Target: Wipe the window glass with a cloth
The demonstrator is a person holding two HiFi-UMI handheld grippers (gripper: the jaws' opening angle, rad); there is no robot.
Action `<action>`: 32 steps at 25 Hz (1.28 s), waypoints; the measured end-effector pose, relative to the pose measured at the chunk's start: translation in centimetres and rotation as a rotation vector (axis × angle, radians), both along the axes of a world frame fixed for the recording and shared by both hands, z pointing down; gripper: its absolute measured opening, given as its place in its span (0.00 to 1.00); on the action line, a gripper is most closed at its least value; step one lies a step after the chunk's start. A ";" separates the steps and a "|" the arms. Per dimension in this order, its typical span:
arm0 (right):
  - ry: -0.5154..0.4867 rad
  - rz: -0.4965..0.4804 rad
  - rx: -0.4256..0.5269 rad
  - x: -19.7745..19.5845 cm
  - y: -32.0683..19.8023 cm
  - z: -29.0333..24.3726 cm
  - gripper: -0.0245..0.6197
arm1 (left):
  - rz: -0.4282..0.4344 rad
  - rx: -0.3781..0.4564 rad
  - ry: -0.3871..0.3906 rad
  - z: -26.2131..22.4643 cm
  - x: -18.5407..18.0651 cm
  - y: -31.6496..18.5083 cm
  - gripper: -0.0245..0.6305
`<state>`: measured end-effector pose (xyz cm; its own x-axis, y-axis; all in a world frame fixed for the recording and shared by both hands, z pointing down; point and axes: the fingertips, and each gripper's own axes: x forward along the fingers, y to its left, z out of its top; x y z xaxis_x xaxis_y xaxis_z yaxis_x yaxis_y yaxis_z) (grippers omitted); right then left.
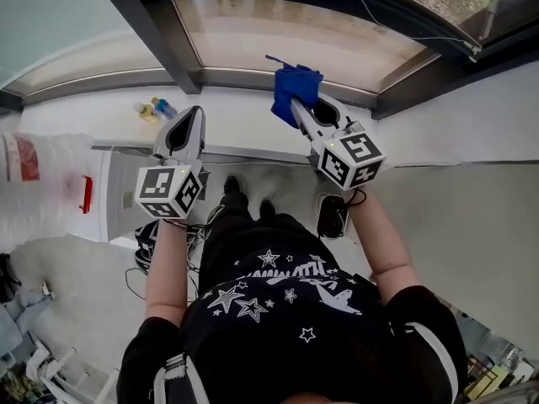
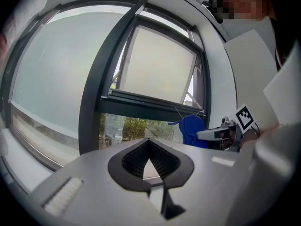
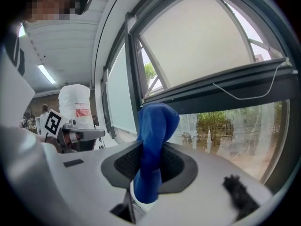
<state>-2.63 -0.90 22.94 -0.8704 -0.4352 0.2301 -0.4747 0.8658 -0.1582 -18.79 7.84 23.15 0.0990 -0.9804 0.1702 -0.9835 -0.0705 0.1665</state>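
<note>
A blue cloth (image 1: 296, 87) is clamped in my right gripper (image 1: 298, 108), which is shut on it and raised toward the lower edge of the window glass (image 1: 295, 34). In the right gripper view the cloth (image 3: 153, 145) bulges up between the jaws in front of the clear pane (image 3: 225, 121); whether it touches the glass cannot be told. My left gripper (image 1: 193, 113) hangs to the left, lower and away from the glass, shut with nothing in it (image 2: 148, 140). From the left gripper view the cloth (image 2: 193, 130) shows at the right.
A dark frame post (image 1: 156, 32) divides the panes, with a tilted sash (image 2: 160, 65) above. Small bottles (image 1: 153, 109) stand on the white sill. A white plastic bag (image 1: 34, 183) is at the left. Cables and a black object (image 1: 334, 215) lie on the floor.
</note>
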 end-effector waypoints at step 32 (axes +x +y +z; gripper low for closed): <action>0.084 -0.041 0.172 -34.5 -15.1 9.3 0.17 | -0.039 0.033 -0.026 6.8 -22.3 -12.4 0.05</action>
